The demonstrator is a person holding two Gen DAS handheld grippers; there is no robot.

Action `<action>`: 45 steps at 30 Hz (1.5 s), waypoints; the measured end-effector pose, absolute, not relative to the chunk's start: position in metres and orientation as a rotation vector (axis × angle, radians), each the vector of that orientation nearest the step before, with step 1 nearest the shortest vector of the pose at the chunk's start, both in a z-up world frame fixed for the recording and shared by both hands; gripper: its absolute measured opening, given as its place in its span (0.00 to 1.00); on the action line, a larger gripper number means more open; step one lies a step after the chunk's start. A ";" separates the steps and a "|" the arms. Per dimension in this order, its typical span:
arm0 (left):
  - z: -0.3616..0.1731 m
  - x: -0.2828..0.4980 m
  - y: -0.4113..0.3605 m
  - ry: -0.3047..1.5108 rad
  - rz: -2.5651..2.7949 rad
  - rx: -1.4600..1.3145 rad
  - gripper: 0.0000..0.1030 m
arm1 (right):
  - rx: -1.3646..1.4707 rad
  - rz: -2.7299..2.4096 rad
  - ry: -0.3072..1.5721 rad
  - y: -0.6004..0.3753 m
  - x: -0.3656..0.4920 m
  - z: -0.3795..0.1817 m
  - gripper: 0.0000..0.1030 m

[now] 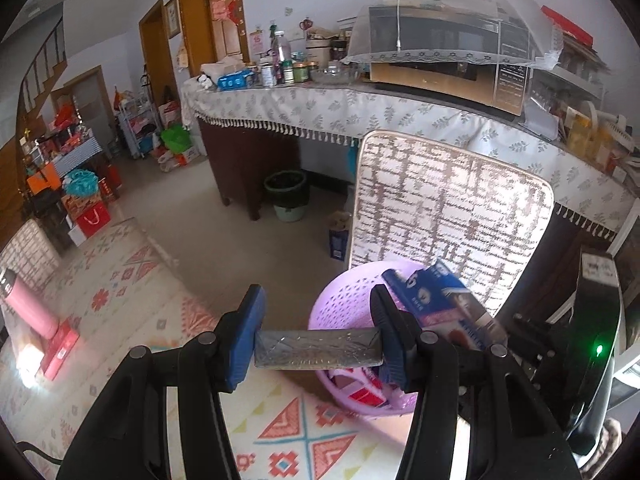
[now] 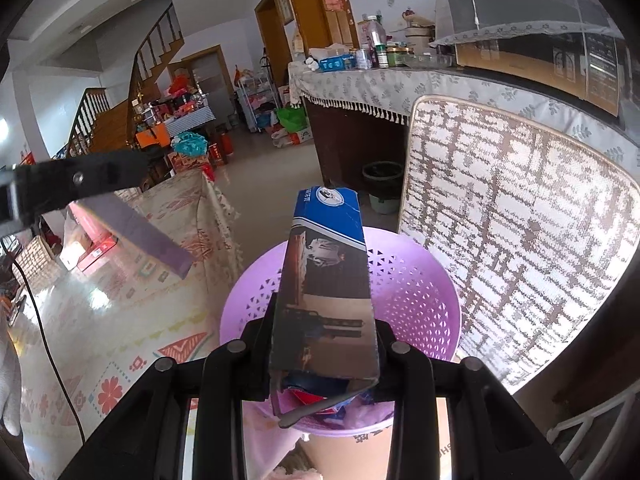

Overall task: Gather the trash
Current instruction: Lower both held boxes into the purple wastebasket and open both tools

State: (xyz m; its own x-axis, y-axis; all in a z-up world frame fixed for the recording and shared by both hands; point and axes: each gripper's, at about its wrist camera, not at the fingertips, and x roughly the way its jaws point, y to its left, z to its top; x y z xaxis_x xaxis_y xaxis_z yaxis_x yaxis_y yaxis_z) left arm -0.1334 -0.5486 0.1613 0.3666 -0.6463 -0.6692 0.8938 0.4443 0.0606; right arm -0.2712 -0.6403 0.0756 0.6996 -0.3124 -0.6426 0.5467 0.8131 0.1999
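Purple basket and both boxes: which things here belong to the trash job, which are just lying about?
Job:
- purple basket, trash already inside
- blue box, clamped in right gripper over the basket
- grey box, clamped in left gripper

Lying about:
- pink bottle
- microwave under mesh cover
- chair cushion
- dark bin

The left gripper (image 1: pixel 316 332) fills the foreground, its blue-padded jaws clamped on the ends of a flat grey box (image 1: pixel 318 349) held crosswise. Just behind it stands a perforated lilac basket (image 1: pixel 344 304) with red wrappers inside. A blue carton (image 1: pixel 436 300) tilts over the basket's right rim. Behind the basket stands a woven chair back (image 1: pixel 448 200), then a cloth-covered counter (image 1: pixel 360 112) holding a microwave (image 1: pixel 448 60). A patterned mat (image 1: pixel 132 280) covers the surface below.
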 end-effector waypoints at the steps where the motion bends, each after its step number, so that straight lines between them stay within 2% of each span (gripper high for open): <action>1: 0.160 -0.133 -0.552 0.629 -1.039 0.458 0.52 | 0.399 -0.498 0.634 -0.643 -0.271 0.075 0.34; 21: 0.075 -0.103 -0.610 0.832 -1.030 0.430 0.52 | 0.497 -0.533 0.679 -0.675 -0.264 0.035 0.34; 33: 0.061 -0.089 -0.608 0.868 -1.026 0.390 0.52 | 0.511 -0.549 0.709 -0.677 -0.253 0.022 0.35; 37: 0.068 -0.087 -0.601 0.862 -1.038 0.350 0.70 | 0.534 -0.544 0.711 -0.677 -0.251 0.022 0.38; 40: 0.073 -0.087 -0.595 0.849 -1.040 0.343 0.71 | 0.540 -0.543 0.705 -0.675 -0.251 0.023 0.52; 45: 0.084 -0.084 -0.574 0.843 -1.025 0.318 0.74 | 0.522 -0.545 0.687 -0.665 -0.254 0.034 0.53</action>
